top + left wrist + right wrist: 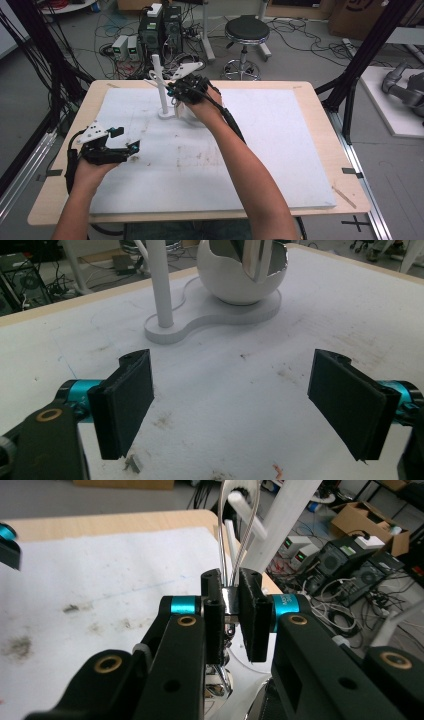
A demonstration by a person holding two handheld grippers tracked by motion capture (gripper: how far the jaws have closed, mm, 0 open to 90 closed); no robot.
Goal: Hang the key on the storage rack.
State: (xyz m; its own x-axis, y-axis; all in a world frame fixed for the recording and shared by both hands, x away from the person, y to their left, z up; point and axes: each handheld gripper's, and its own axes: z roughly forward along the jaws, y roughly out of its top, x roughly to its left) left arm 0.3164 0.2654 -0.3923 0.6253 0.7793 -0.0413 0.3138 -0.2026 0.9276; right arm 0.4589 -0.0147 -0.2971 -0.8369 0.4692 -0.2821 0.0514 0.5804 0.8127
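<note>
The right tool (pixel 230 612) is clamped fully on the polished handle of a metal whisk (pixel 237 545). The wire loops rise straight ahead of the closed jaws, and the chrome handle end hangs below them. In the high view, the right tool (pixel 186 89) holds the whisk at the white stand (pixel 161 85), beside its upright post and above the white bowl (pixel 192 114) on the stand's base.

Handling judgement: the whisk is light. The handle is stiff and smooth, and likely slippery under the pads. The wire loops are springy and will deflect if squeezed. Take hold on the handle, just below the point where the wires enter it, as the jaws do now. Do not grip the loops.

One loop lies close to a short white peg (pixel 247 511) projecting from the post. Contact cannot be confirmed.

The left tool (pixel 235 400) is wide open and holds nothing. It hovers over the stained white counter (pixel 325 315) with the stand and bowl ahead of its jaws.
</note>
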